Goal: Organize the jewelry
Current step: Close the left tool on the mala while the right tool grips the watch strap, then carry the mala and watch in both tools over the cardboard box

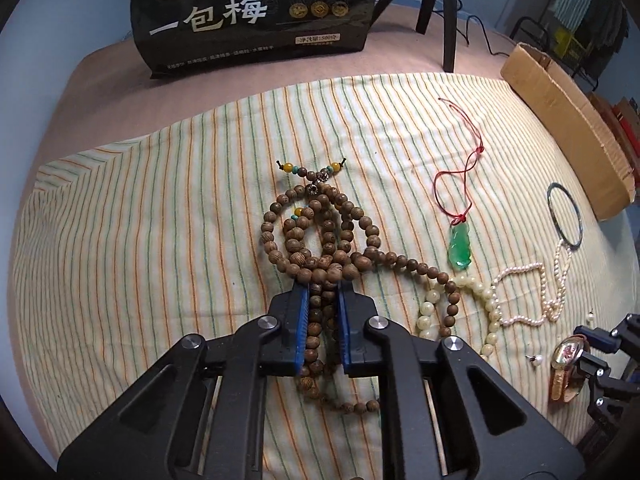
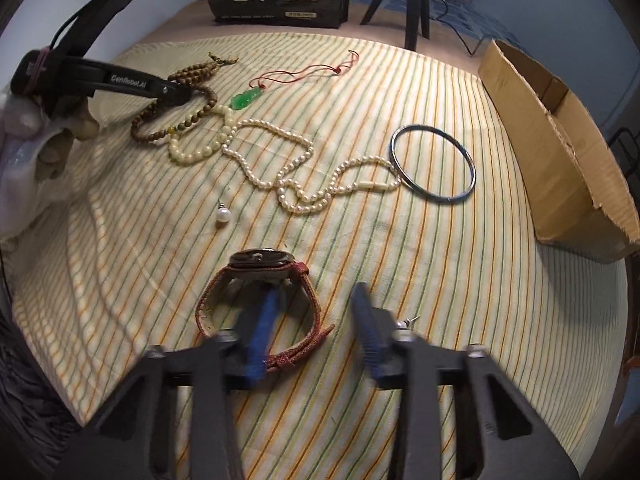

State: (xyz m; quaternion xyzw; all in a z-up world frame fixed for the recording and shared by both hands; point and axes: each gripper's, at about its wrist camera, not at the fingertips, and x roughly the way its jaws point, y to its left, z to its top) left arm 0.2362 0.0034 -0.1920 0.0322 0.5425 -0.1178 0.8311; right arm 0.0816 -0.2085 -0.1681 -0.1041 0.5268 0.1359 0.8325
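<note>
My left gripper (image 1: 323, 290) is shut on a bunched strand of the brown wooden bead necklace (image 1: 320, 236), which lies coiled on the striped cloth (image 1: 160, 240). The right wrist view shows that gripper's black arm over the same beads (image 2: 200, 108). My right gripper (image 2: 316, 292) stands open and blurred at a red-strapped watch (image 2: 260, 264). One finger (image 2: 264, 320) is inside the strap loop, the other outside to the right, and the pads do not press the strap. Nearby lie a pearl necklace (image 2: 280, 168), a cream bead bracelet (image 2: 192, 156), a green jade pendant (image 1: 460, 246) on red cord and a metal bangle (image 2: 434, 162).
An open cardboard box (image 2: 560, 152) lies along the cloth's right edge. A black snack bag (image 1: 256, 16) and tripod legs (image 1: 448, 20) stand at the back. A loose pearl earring (image 2: 223, 215) lies left of the watch, another (image 2: 404, 322) by my right finger.
</note>
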